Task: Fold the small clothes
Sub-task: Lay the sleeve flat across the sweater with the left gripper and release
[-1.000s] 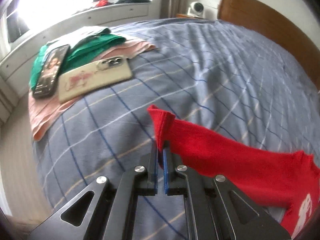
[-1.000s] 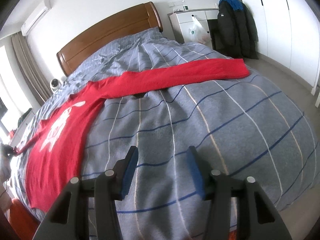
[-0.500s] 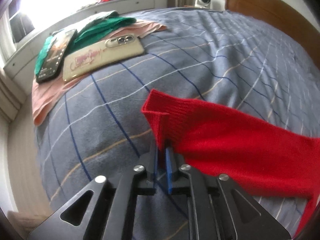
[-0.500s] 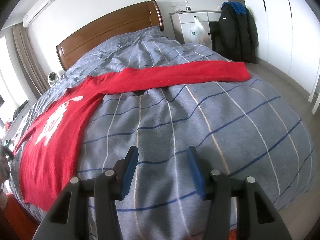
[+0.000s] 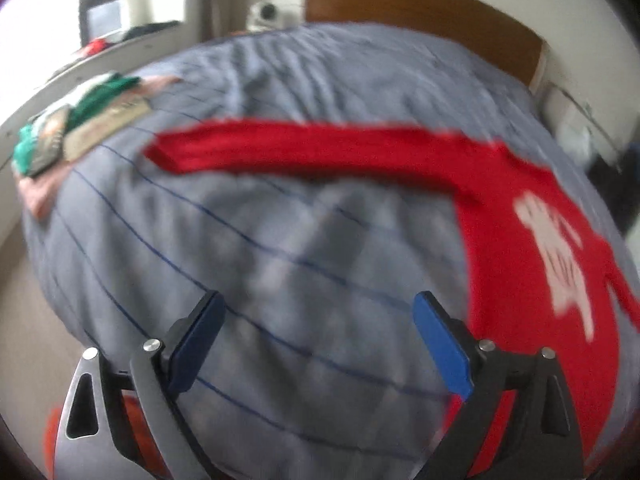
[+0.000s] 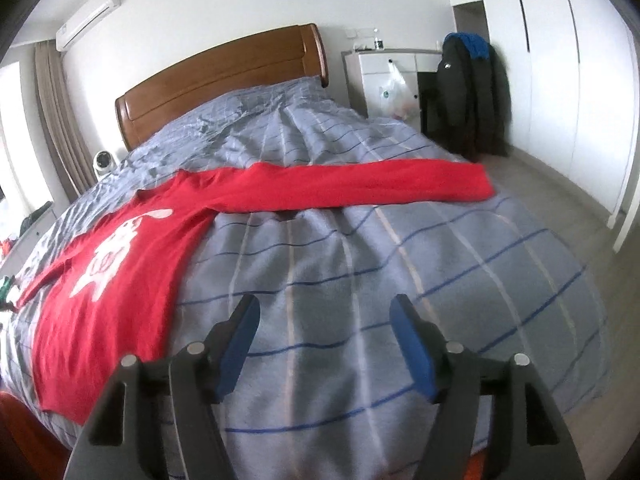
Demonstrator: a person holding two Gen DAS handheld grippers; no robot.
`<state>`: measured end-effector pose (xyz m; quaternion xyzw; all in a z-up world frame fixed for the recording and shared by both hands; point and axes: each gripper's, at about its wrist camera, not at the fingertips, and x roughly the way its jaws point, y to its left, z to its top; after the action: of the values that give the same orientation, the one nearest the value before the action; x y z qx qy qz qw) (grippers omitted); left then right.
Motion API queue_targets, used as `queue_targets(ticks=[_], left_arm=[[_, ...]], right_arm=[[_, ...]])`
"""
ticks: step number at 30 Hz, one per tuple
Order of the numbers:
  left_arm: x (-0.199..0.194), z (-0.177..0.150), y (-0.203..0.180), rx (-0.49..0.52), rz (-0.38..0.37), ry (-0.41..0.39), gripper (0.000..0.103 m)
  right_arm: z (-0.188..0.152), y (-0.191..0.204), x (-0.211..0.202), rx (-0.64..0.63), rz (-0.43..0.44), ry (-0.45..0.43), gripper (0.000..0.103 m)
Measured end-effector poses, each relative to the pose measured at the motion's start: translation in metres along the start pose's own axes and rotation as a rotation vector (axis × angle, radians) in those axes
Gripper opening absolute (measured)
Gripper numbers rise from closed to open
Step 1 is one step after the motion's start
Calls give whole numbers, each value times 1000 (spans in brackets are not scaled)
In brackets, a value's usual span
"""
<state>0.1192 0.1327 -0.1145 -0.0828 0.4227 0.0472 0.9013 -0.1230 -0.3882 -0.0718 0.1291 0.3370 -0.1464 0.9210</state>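
Observation:
A red long-sleeved sweater [image 6: 132, 256] with a white print lies flat on the grey checked bed [image 6: 360, 280], both sleeves spread out sideways. In the left wrist view, which is blurred, the sweater [image 5: 520, 248] fills the right side and one sleeve [image 5: 304, 156] reaches left. My left gripper [image 5: 320, 344] is open and empty, above the bed short of that sleeve. My right gripper [image 6: 324, 348] is open and empty above bare bedding, short of the other sleeve [image 6: 360, 192].
A pile of folded clothes with two phones on it [image 5: 76, 132] lies at the bed's left edge. The wooden headboard [image 6: 220, 80] is behind. A white nightstand [image 6: 384, 76], a hanging dark coat [image 6: 468, 96] and white wardrobes [image 6: 560, 60] stand at the right.
My left gripper has let go of the sleeve cuff, opened wide and pulled back. The sleeve now lies flat on the bed. My right gripper stays open and has barely moved.

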Motion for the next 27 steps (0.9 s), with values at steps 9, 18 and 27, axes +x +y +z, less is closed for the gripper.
queue_targets(ticks=[9, 18, 27], left_arm=[[33, -15, -21, 87, 34, 46, 103], [36, -23, -18, 24, 29, 67, 103], [36, -26, -18, 15, 31, 64, 103]], right_arm=[[-23, 22, 40, -45, 21, 100, 68], [-33, 30, 47, -92, 19, 89, 83], [-34, 29, 46, -82, 25, 88, 83]])
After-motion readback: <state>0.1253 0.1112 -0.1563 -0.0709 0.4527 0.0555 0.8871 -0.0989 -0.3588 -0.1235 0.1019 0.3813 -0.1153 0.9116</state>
